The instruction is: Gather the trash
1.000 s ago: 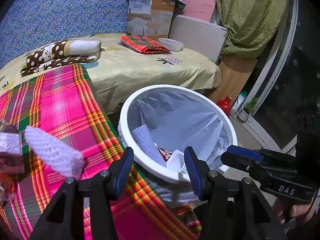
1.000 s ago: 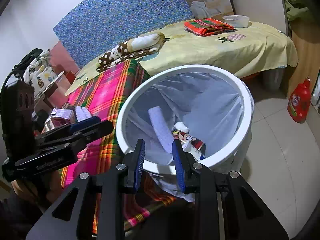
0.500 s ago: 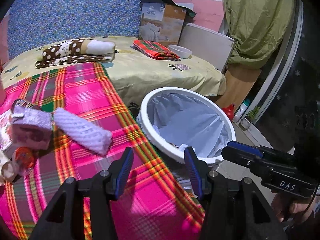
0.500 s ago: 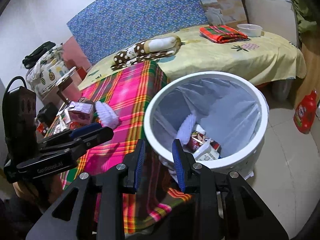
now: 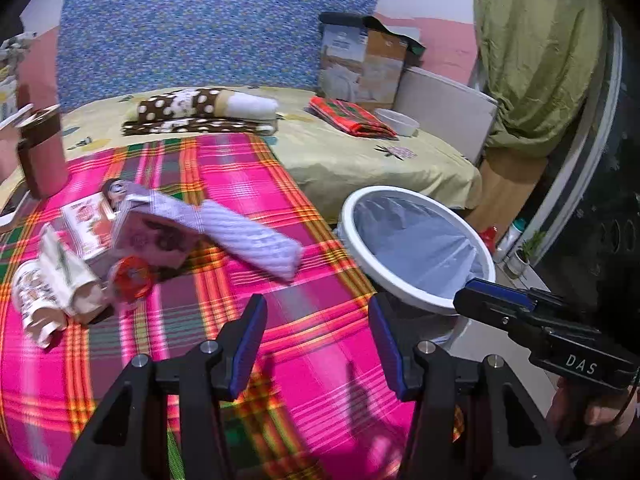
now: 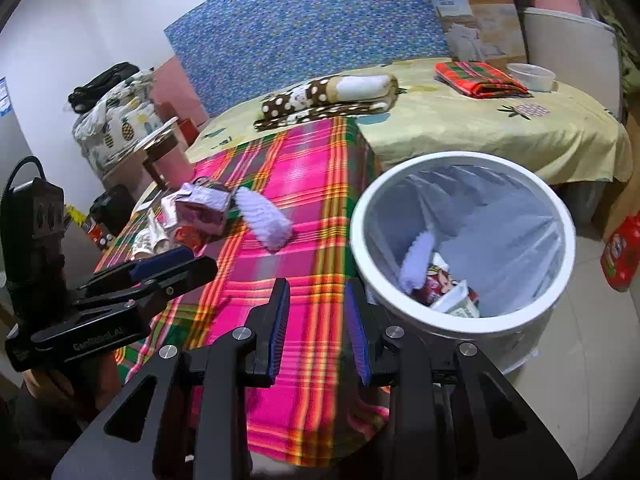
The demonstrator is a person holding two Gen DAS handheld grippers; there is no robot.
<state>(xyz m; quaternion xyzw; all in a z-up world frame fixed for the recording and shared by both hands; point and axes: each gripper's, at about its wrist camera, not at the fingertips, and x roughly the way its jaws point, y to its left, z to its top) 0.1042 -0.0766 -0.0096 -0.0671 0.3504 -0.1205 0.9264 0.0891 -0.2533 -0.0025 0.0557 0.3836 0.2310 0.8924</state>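
Nearest the left-wrist camera, the left gripper point(image 5: 316, 336) is held with its jaws spread wide and nothing between them, above the pink plaid cloth point(image 5: 248, 320). The right gripper point(image 6: 316, 328) is seen with a narrower gap, also empty, its jaws apart over the cloth's edge just beside the white bin point(image 6: 556, 292). Ahead and to the left of the left gripper, a white foam sleeve point(image 5: 256, 240) is laid flat, its long axis running diagonally, the near end pointed toward the bin, the far end touching a purple carton point(image 5: 156, 236). Further left, a red-lidded cup point(image 5: 132, 276) and crumpled wrappers point(image 5: 56, 280) are piled together. To the right of both grippers, the bin is lined with a pale bag; another foam sleeve point(image 6: 416, 260) and cartons point(image 6: 448, 292) are seen inside. Beyond, a yellow sheet point(image 5: 360, 160) is spread over a bed, with a dotted blanket point(image 5: 200, 114), a folded plaid cloth point(image 5: 352, 116) and a white bowl point(image 5: 398, 122) on it. A blue patterned panel point(image 5: 200, 40) is stood against the far wall.
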